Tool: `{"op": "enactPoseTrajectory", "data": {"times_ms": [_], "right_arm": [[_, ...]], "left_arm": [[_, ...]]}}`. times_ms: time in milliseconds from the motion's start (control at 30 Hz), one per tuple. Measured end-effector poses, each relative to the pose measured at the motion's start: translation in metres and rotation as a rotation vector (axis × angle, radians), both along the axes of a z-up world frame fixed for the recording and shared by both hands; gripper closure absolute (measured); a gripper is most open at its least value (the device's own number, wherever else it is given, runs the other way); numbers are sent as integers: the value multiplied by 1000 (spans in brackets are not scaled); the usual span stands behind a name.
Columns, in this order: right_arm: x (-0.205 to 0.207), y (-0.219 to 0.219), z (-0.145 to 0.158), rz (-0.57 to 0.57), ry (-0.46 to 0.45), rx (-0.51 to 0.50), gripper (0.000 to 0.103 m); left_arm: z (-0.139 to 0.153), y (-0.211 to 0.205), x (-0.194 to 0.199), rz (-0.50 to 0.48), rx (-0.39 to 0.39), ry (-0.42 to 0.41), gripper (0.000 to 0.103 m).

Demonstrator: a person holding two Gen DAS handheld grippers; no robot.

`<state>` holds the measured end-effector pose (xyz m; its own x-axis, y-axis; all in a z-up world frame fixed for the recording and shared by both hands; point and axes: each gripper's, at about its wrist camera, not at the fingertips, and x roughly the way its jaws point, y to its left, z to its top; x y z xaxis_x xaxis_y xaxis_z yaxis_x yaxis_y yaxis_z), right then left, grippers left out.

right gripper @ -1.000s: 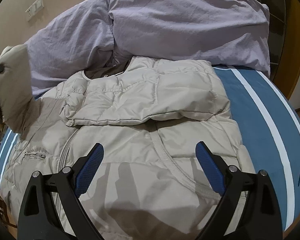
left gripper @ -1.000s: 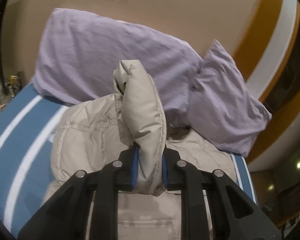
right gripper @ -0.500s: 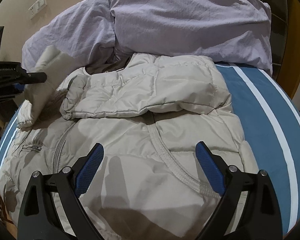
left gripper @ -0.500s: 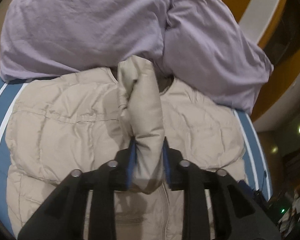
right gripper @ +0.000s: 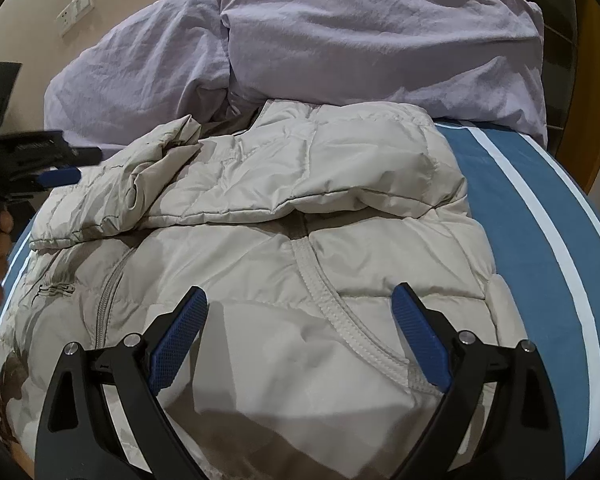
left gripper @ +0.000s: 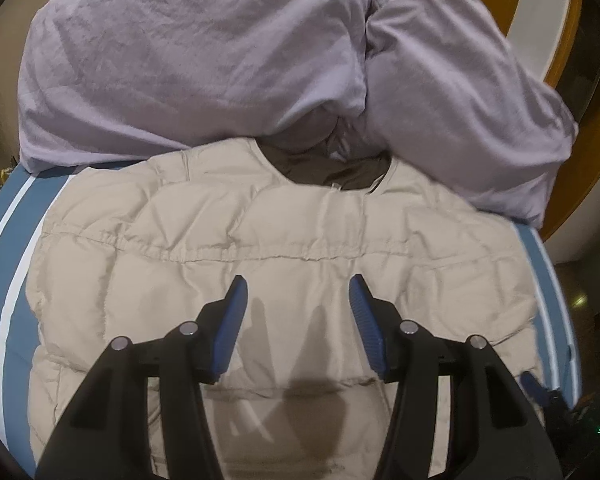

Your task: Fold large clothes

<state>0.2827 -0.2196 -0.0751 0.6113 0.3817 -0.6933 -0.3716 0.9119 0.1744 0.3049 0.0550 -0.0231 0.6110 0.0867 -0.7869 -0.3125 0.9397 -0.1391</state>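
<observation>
A beige puffer jacket (left gripper: 284,232) lies flat on the blue bed, collar toward the pillows. Both sleeves are folded across its chest. In the right wrist view the jacket (right gripper: 300,208) shows the right sleeve folded over and the left sleeve crumpled on top of it at the left. My left gripper (left gripper: 298,316) is open and empty just above the jacket's middle; it also shows at the left edge of the right wrist view (right gripper: 56,168). My right gripper (right gripper: 300,336) is open and empty above the jacket's lower part.
Two lilac pillows (left gripper: 204,60) (right gripper: 372,28) lie against the wall behind the collar. The blue bedspread with white stripes (right gripper: 540,216) shows on both sides. A wall socket (right gripper: 75,10) is at the upper left. A wooden door frame (left gripper: 556,40) stands at the right.
My left gripper carried the left sleeve across the jacket's chest, let it go and opened. The sleeve now lies on the chest. My right gripper stayed open and nearly still.
</observation>
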Motion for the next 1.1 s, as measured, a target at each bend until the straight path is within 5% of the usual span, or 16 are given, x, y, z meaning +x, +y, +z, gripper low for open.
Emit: {"op": "enactPoseTrajectory", "data": {"times_ms": [367,700,1100], "right_arm": [[5,7,-13,6,32,-44,3],[6,12,-15,7,47,-84,1],[-19,-23,9,-32,35,-86,1]], "left_arm": [[-58,-28,28,35,255,108,44],[-53,-17,18,57,191,111,34],[-13,20,-109,25,190,38,28]]}}
